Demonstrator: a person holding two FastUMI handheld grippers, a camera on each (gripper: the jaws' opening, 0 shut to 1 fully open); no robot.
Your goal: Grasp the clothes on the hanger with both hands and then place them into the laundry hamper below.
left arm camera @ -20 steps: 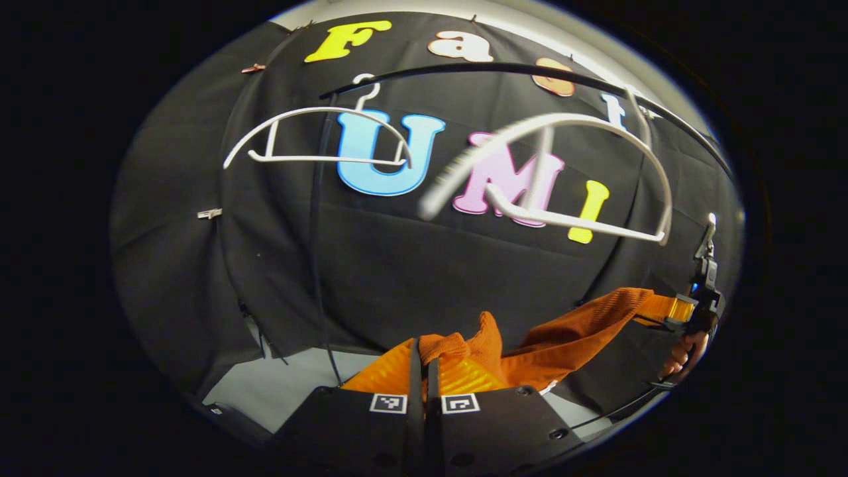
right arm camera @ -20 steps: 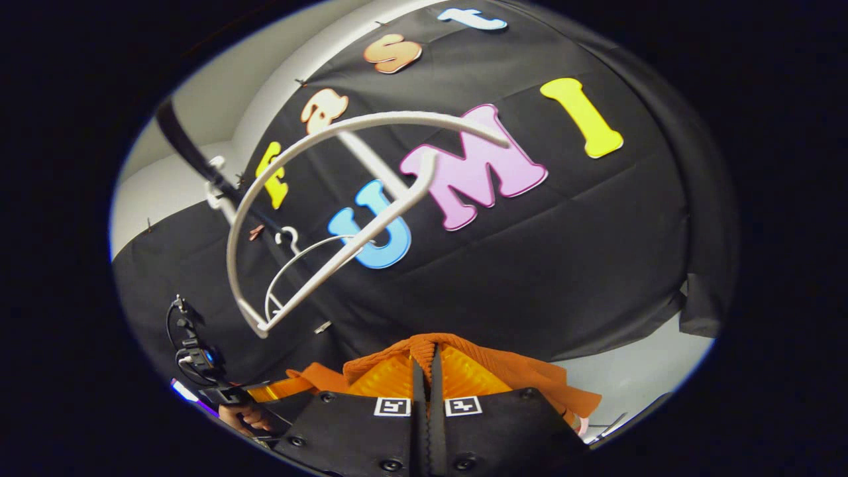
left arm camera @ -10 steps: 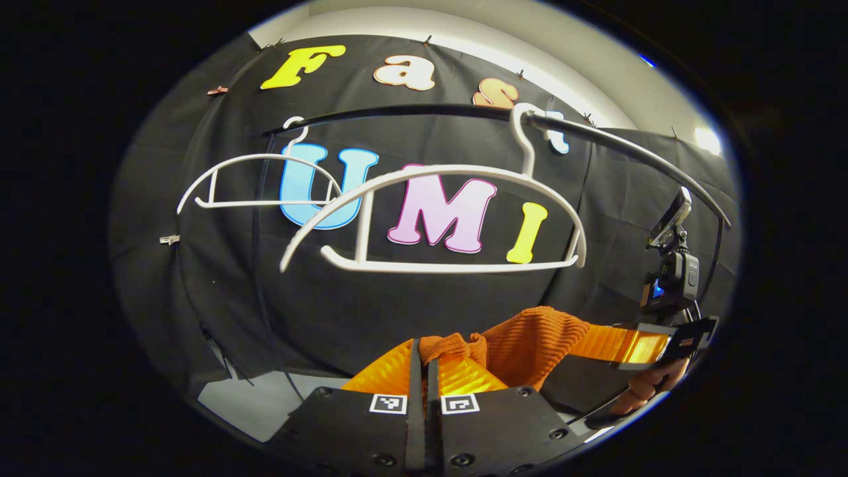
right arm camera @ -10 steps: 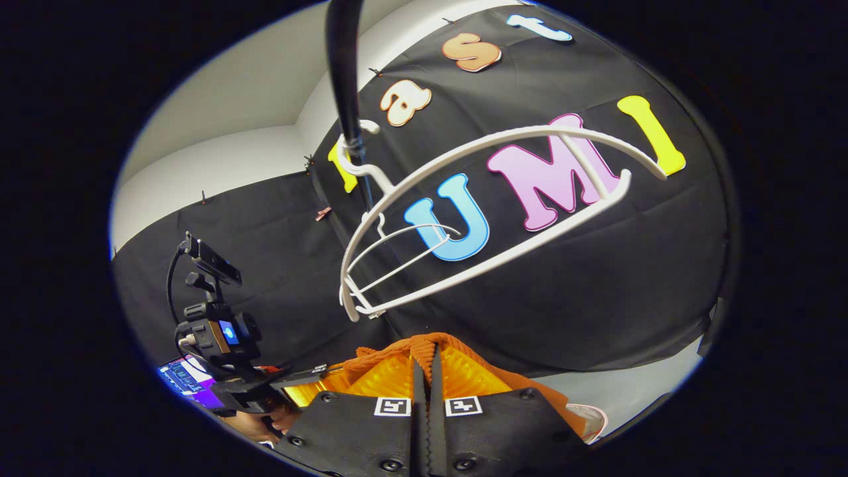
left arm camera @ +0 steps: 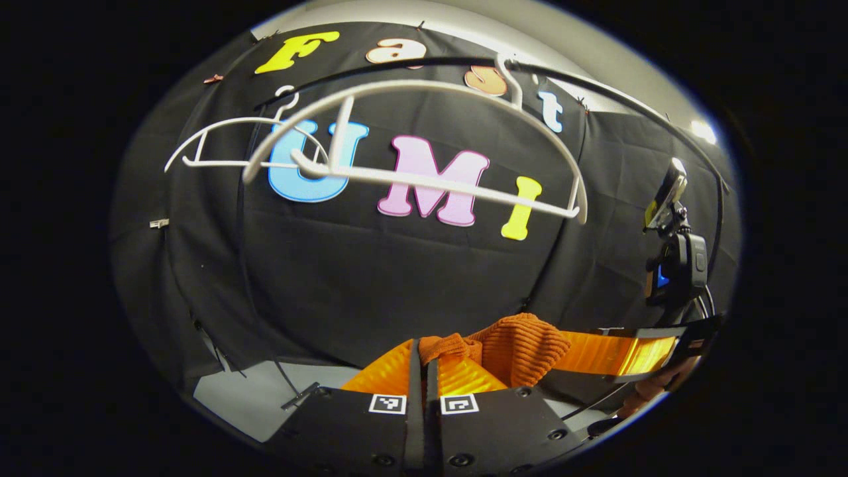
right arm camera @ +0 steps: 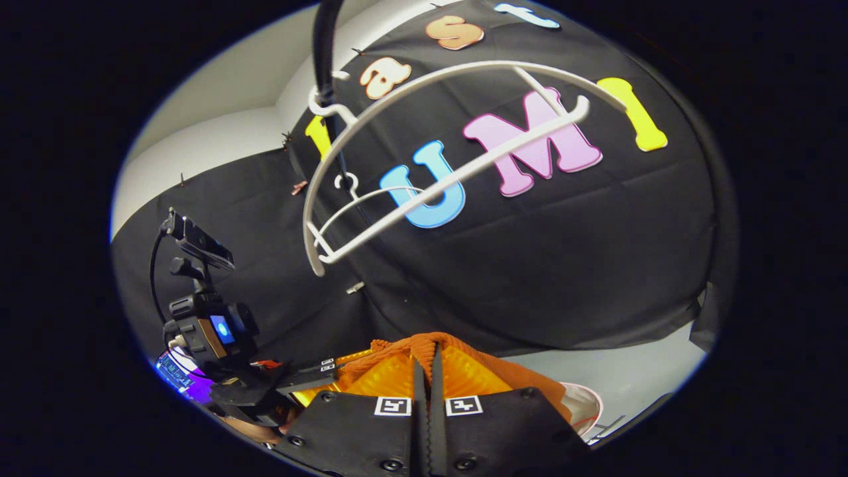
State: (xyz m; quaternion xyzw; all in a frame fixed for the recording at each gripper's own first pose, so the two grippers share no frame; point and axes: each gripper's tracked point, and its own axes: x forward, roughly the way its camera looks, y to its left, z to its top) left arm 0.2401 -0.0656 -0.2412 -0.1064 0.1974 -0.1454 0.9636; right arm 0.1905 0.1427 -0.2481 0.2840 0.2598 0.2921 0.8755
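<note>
An orange knitted garment (left arm camera: pixel 523 341) bunches between the two grippers, off its hanger. My left gripper (left arm camera: pixel 424 351) is shut on one edge of it. In the left gripper view the right gripper (left arm camera: pixel 636 348) reaches in from the right, also pinching the cloth. My right gripper (right arm camera: pixel 427 351) is shut on the garment (right arm camera: pixel 523 384), with the left gripper (right arm camera: pixel 305 377) at lower left. A bare white hanger (left arm camera: pixel 424 132) hangs from the black rail (left arm camera: pixel 596 89) above; the same hanger (right arm camera: pixel 424 159) swings overhead in the right gripper view. The pink-rimmed hamper (right arm camera: pixel 586 407) peeks in at lower right.
A second bare white hanger (left arm camera: pixel 218 142) hangs farther left on the rail. A lit screen (right arm camera: pixel 175 377) glows at the lower left of the right gripper view. A pale floor (left arm camera: pixel 252 397) shows below the black cloth wall.
Both grippers have come down and closer together with the garment, which now bunches instead of stretching. The freed hanger has swung and sits higher in both views.
</note>
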